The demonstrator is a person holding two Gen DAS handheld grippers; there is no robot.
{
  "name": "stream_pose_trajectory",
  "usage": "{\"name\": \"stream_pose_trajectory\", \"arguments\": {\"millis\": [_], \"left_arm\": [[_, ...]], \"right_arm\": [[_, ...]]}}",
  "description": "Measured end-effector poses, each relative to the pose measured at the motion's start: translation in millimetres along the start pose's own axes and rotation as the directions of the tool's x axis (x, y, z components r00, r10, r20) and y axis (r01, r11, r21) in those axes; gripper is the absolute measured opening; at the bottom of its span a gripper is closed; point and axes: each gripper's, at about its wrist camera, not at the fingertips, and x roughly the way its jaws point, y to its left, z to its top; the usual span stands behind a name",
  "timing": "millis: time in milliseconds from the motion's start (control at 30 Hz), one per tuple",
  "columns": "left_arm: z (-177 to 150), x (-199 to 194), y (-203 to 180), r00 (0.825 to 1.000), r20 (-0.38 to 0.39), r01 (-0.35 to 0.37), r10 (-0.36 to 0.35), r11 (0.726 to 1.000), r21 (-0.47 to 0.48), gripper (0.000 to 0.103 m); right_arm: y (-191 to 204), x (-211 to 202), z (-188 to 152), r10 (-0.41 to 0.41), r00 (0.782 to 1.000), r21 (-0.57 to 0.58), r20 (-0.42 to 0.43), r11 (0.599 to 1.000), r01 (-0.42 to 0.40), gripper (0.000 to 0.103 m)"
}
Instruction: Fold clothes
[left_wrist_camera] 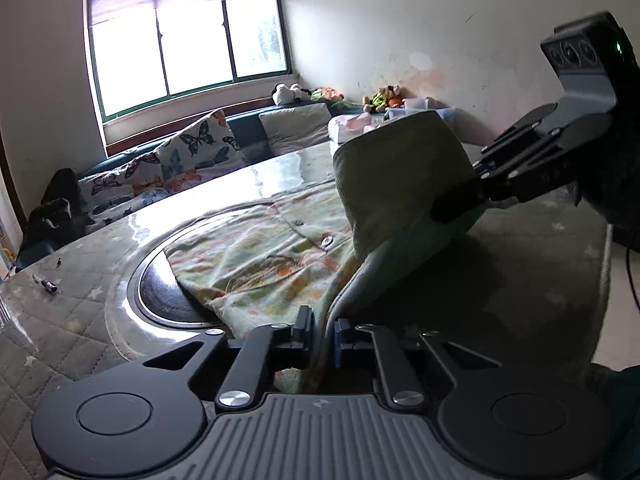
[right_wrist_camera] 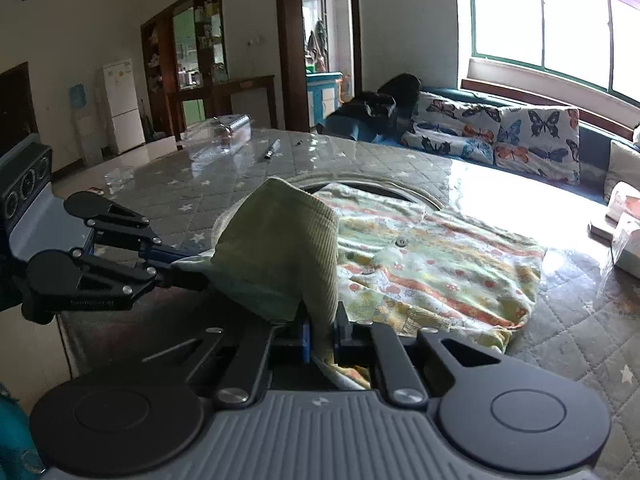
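A small printed garment (right_wrist_camera: 432, 264) with buttons lies spread on a quilted table (right_wrist_camera: 580, 344), partly covering a round recessed plate (left_wrist_camera: 160, 300) set into the tabletop. Its near hem, with a ribbed green band, is lifted off the table into a raised fold. The left gripper (left_wrist_camera: 322, 338) is clenched on one corner of that hem, and the right gripper (right_wrist_camera: 322, 334) is clenched on the other. A butterfly-print cushion (right_wrist_camera: 536, 140) sits on the sofa beyond the table's far edge.

butterfly cushions (right_wrist_camera: 520, 136), white fridge (right_wrist_camera: 122, 106), stuffed toys (left_wrist_camera: 384, 96)
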Motion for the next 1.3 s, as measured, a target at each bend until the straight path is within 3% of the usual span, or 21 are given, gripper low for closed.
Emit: {"name": "stream_pose_trajectory", "arguments": {"millis": [333, 500, 767, 933, 1100, 1233, 1300], "left_arm": [[7, -79, -28, 0.993, 0.023, 0.120, -0.119, 0.992, -0.050, 0.010], [9, -88, -31, 0.992, 0.017, 0.123, -0.122, 0.990, -0.067, 0.010], [42, -53, 17, 0.993, 0.040, 0.114, -0.108, 0.973, -0.203, 0.010], [65, -2, 55, 0.996, -0.018, 0.080, -0.087, 0.961, -0.263, 0.010], [61, 57, 88, 0.989, -0.120, 0.037, -0.087, 0.930, -0.365, 0.010], [47, 86, 100, 0.981, -0.183, -0.017, -0.065, 0.909, -0.416, 0.013], [39, 90, 103, 0.979, -0.196, -0.036, -0.054, 0.902, -0.431, 0.014]], "right_arm": [[32, -80, -9, 0.086, 0.996, -0.068, -0.005, 0.994, -0.087, 0.009], [38, -83, -1, 0.081, 0.996, -0.092, -0.023, 0.992, -0.083, 0.008], [5, -48, 50, 0.037, 0.999, -0.091, -0.014, 0.995, -0.038, 0.008], [-27, 1, 81, 0.013, 0.998, -0.075, -0.054, 0.997, -0.017, 0.008], [-52, 63, 82, -0.033, 0.993, -0.032, -0.113, 0.999, 0.030, 0.010], [-64, 99, 66, -0.131, 0.985, -0.008, -0.116, 0.991, 0.131, 0.035], [-72, 99, 58, -0.160, 0.981, 0.024, -0.108, 0.986, 0.164, 0.035]]}}
